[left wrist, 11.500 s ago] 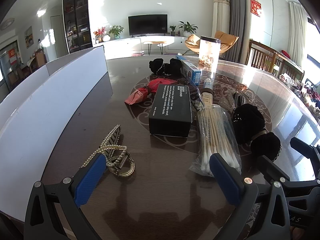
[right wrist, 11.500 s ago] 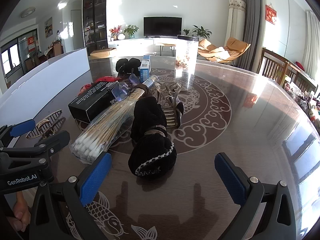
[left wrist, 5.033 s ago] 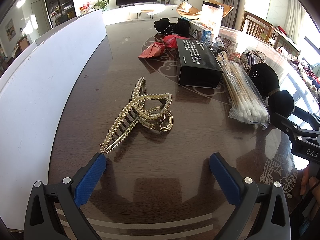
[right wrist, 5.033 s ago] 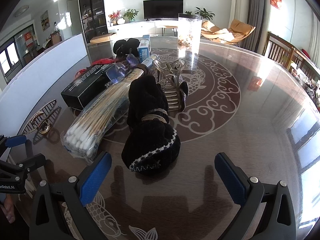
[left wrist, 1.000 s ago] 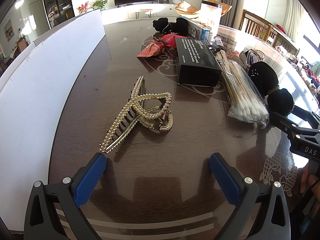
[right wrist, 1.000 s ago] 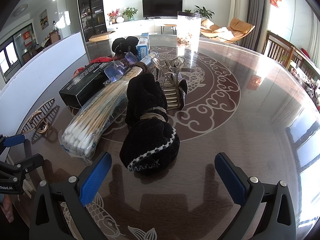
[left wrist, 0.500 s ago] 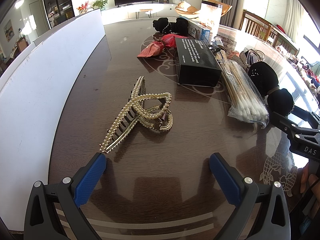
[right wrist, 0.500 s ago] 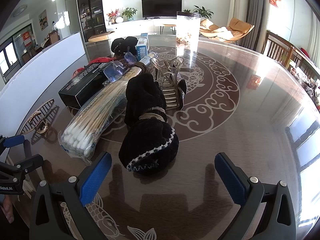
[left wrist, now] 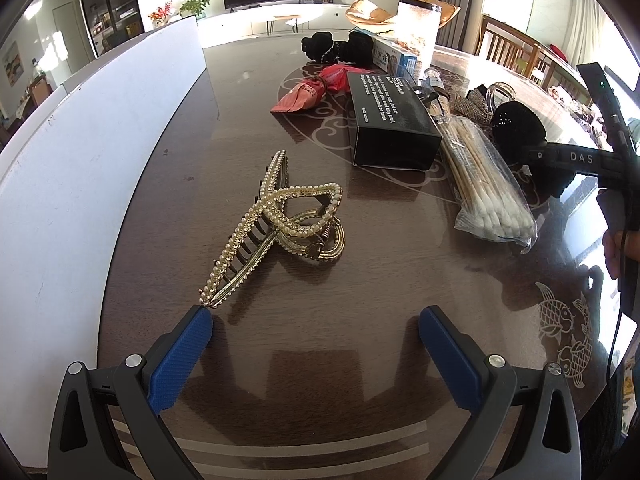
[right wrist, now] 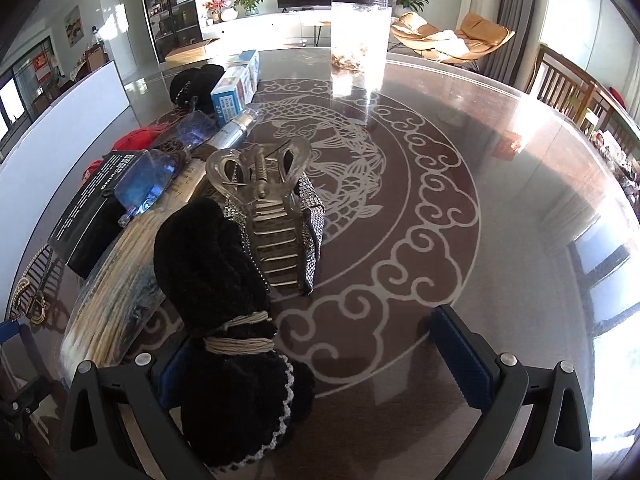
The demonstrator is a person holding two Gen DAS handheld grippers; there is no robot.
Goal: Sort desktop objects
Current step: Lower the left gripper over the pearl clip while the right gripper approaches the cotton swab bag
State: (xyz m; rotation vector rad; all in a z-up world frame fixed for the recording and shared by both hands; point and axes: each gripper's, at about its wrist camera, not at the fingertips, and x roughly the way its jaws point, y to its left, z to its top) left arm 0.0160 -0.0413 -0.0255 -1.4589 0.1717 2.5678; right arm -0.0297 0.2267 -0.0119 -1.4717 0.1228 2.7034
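A gold hair claw edged with pearls (left wrist: 276,224) lies on the dark table just ahead of my left gripper (left wrist: 314,332), which is open and empty; the claw's near tip almost touches the left fingertip (left wrist: 192,328). My right gripper (right wrist: 316,356) is open and low over a black velvet bow (right wrist: 224,320). The bow lies between the fingers and hides most of the left pad (right wrist: 172,364). Beyond it stands a clear hair claw (right wrist: 268,200) on a rhinestone piece (right wrist: 312,216). The right gripper (left wrist: 580,158) also shows in the left wrist view, over the bow (left wrist: 520,128).
A bag of cotton swabs (left wrist: 488,192), a black box (left wrist: 388,120), a red packet (left wrist: 316,88), a blue-and-white carton (right wrist: 236,88) and a black scrunchie (left wrist: 336,48) crowd the table's middle. A tall clear container (right wrist: 360,40) stands behind them. A white board (left wrist: 80,140) borders the left side.
The right gripper has moved forward and down, so the black bow now sits between its fingers. The left gripper and the pearl claw have stayed put.
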